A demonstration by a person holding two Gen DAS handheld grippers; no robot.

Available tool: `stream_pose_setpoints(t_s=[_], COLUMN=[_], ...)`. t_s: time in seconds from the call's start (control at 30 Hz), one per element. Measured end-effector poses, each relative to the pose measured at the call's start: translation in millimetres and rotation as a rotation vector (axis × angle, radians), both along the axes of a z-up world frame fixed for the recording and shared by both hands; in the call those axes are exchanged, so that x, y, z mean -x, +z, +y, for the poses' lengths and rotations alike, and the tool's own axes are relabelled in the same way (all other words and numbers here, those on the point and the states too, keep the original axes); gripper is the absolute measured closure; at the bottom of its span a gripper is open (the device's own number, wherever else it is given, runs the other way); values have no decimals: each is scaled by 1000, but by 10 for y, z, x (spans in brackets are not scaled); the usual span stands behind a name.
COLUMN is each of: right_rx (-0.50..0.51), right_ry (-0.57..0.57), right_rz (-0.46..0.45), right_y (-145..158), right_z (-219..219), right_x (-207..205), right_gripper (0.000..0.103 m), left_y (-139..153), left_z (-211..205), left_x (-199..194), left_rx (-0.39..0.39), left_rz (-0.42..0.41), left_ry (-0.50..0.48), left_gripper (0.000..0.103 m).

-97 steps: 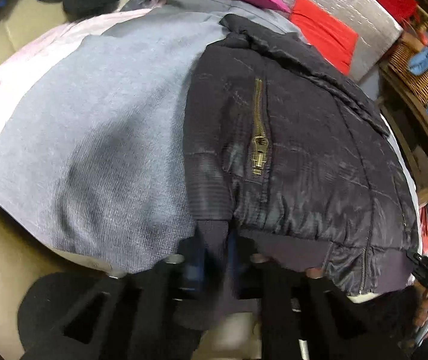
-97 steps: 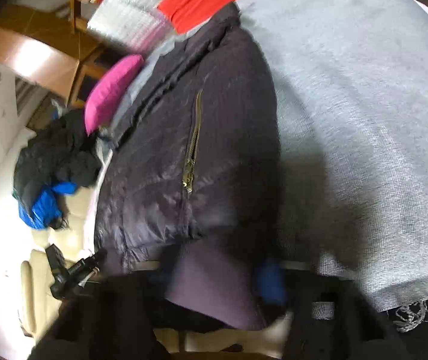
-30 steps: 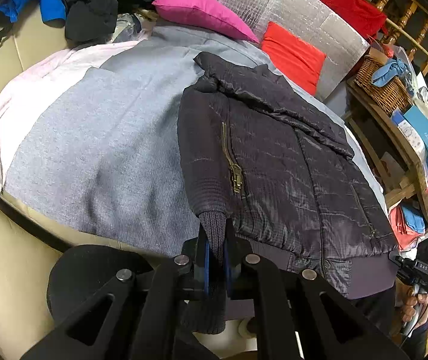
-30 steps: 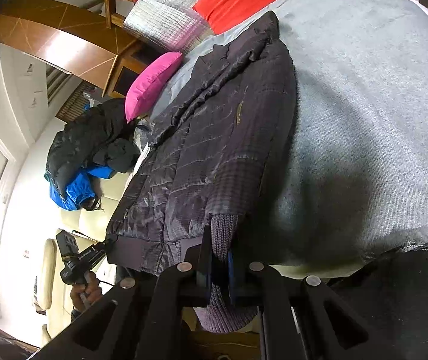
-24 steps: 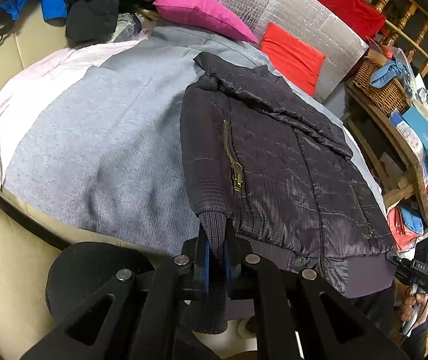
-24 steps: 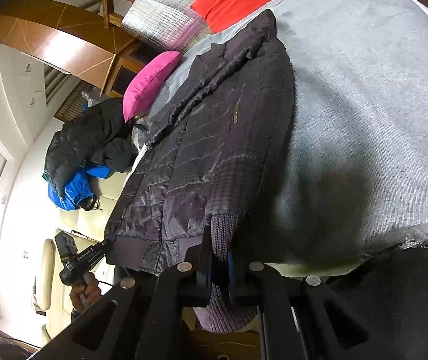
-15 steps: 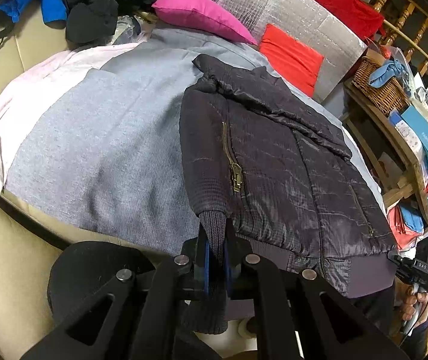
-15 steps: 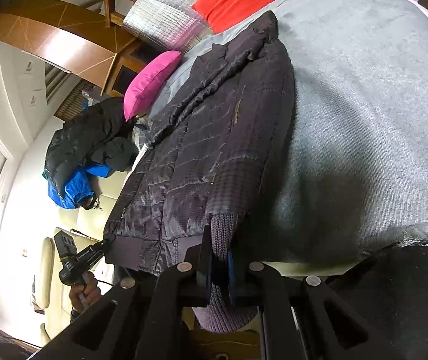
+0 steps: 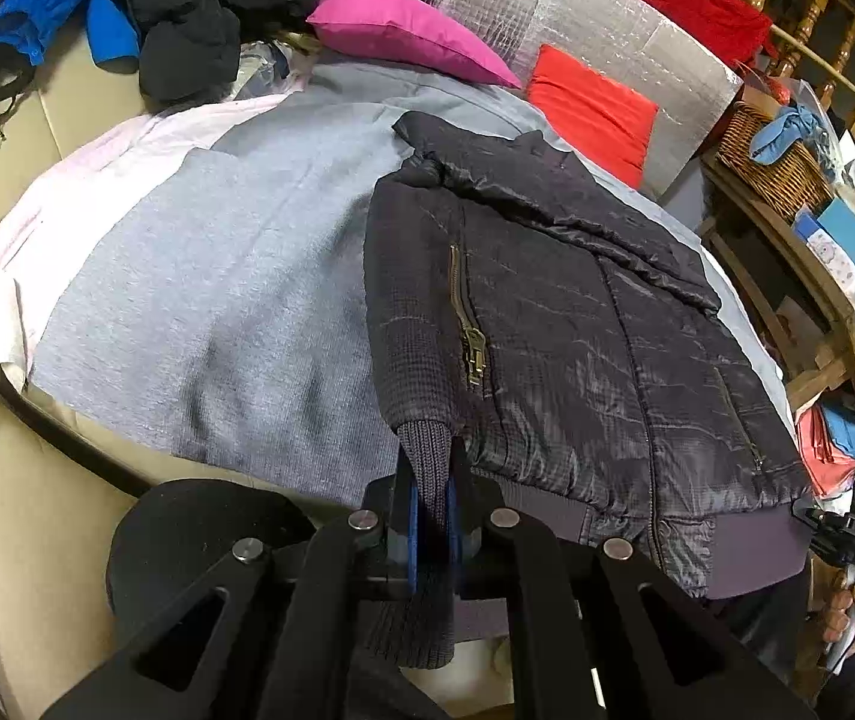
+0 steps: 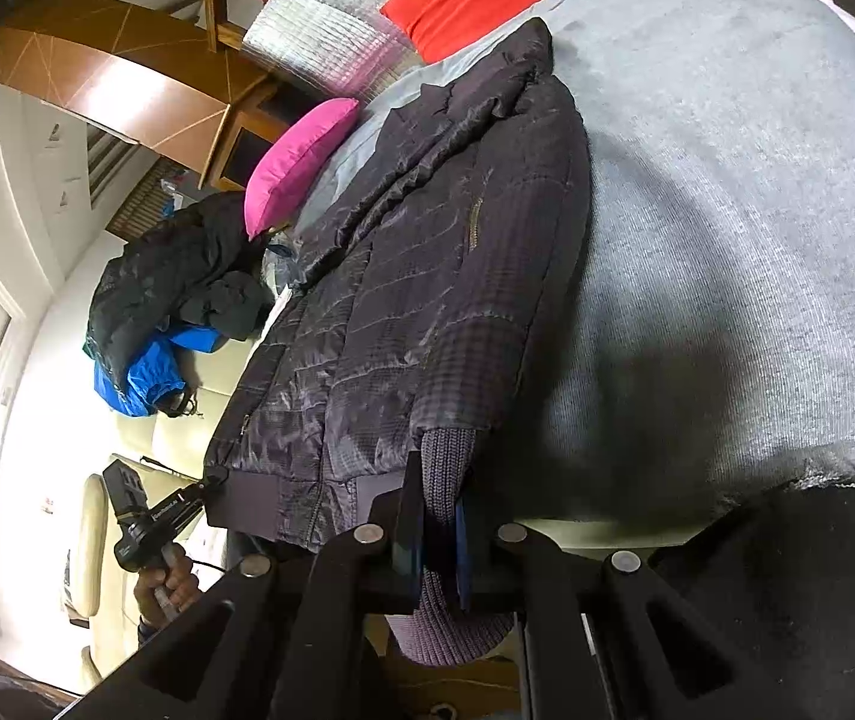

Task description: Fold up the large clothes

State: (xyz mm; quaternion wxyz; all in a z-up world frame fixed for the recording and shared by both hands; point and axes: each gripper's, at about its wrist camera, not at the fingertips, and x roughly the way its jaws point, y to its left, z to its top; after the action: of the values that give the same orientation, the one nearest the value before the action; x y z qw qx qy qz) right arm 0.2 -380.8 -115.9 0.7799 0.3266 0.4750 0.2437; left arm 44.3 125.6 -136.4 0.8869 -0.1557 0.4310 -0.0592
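Pulled back from the jacket [image 9: 547, 312] since 3.2 s ago, wider view now, little change over the last second. Left gripper [image 9: 432, 516] clamped on a ribbed cuff [image 9: 424, 462] at lower centre of the left view; right gripper [image 10: 436, 531] likewise clamped on a ribbed cuff [image 10: 448, 462] at lower centre of the right view. Jacket flat on the grey blanket [image 9: 217, 276], centre-right of the left view, zip [image 9: 466, 324] up, pink pillow [image 9: 403, 30] and red cushion [image 9: 595, 108] beyond it at top.
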Motion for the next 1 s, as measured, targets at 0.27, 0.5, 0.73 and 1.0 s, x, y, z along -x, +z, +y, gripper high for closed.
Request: stream_pose_setpoints(t_s=[0.27,0.5,0.73,1.0], right_rx=[3,-2,-3,-9], right_ry=[-2,-8,-9,-7], right_rz=[3,10,13,10], right_y=[18,-28,-53,-84], right_z=[10,5,-8,-27], right_x=[-5,4,17,12], right_gripper=[94,94,94,94], left_y=[-8,-20,-21,5], left_z=[0,-4,0,50], left_x=[20,22,36,13], left_rx=[-4,-15,-17,11], left_rz=[-6,-1,-4,-7], left_ry=[0,-3,-8,-16], left_gripper=[95,95,95,95])
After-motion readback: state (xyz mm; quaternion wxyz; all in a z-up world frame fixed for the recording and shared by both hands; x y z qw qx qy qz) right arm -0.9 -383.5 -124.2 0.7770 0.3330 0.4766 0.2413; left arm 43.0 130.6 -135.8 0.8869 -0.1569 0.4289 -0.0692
